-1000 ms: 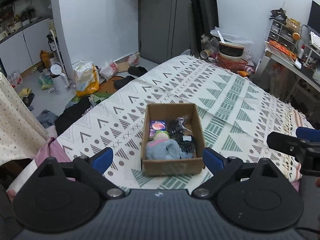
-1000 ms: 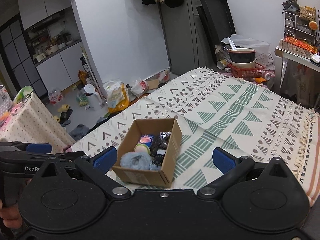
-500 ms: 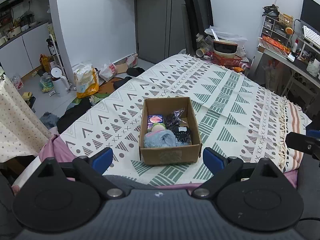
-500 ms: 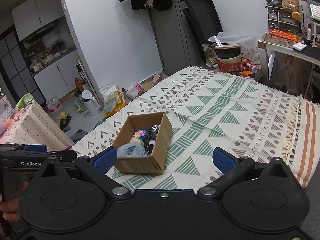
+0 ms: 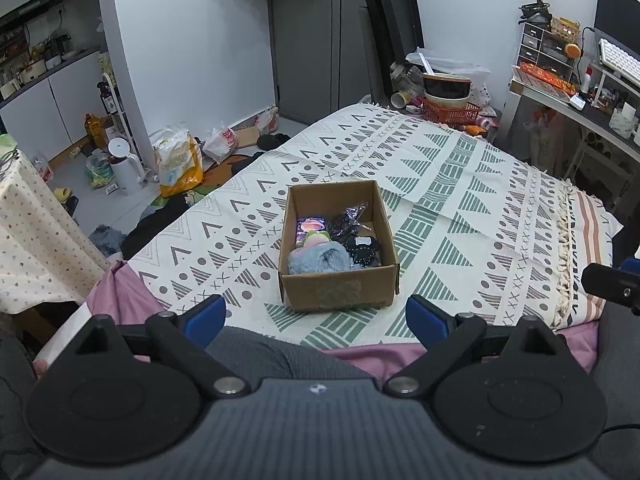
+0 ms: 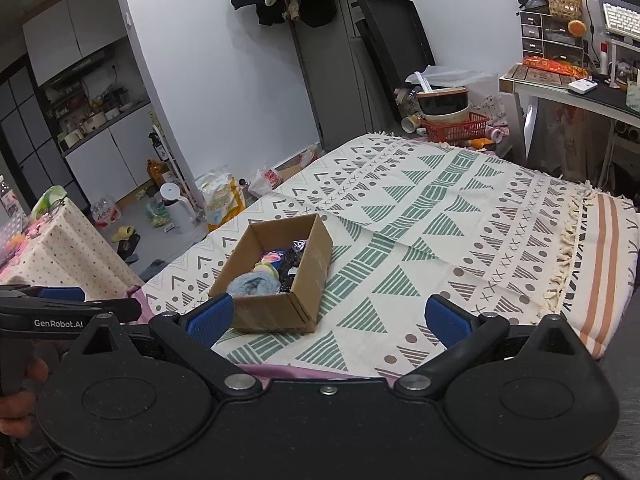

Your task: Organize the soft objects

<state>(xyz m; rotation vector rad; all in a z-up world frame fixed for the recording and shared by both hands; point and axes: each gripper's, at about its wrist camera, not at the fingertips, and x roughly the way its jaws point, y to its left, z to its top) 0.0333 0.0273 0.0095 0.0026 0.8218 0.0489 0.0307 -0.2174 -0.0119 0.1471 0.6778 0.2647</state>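
Both grippers have drawn back from the bed since a second ago — the cardboard box (image 5: 339, 248) sits smaller and farther off in both wrist views, and more of the patterned bedspread (image 5: 460, 200) shows around it. The left gripper (image 5: 316, 316) hangs near the foot of the bed with its blue pads spread wide and nothing between them; the right gripper (image 6: 327, 318) is likewise wide apart and empty.

The box rests on the bedspread toward the near edge, its flaps open. Inside lie the soft things: a fluffy blue bundle (image 5: 318, 259) at the near end, a dark speckled item (image 5: 362, 250) beside it, a shiny dark packet (image 5: 349, 218) farther back, and a pink and green piece (image 5: 312, 231) at the far left.

Nothing lies loose on the spread, so the packing step looks finished or nearly so. Any next move probably calls for a fresh approach to the box, coming down from above — perhaps to tidy its contents.

In the right wrist view, the left gripper's body reads "GenRobot.AI" in white. Bags on the floor carry print too small to read.
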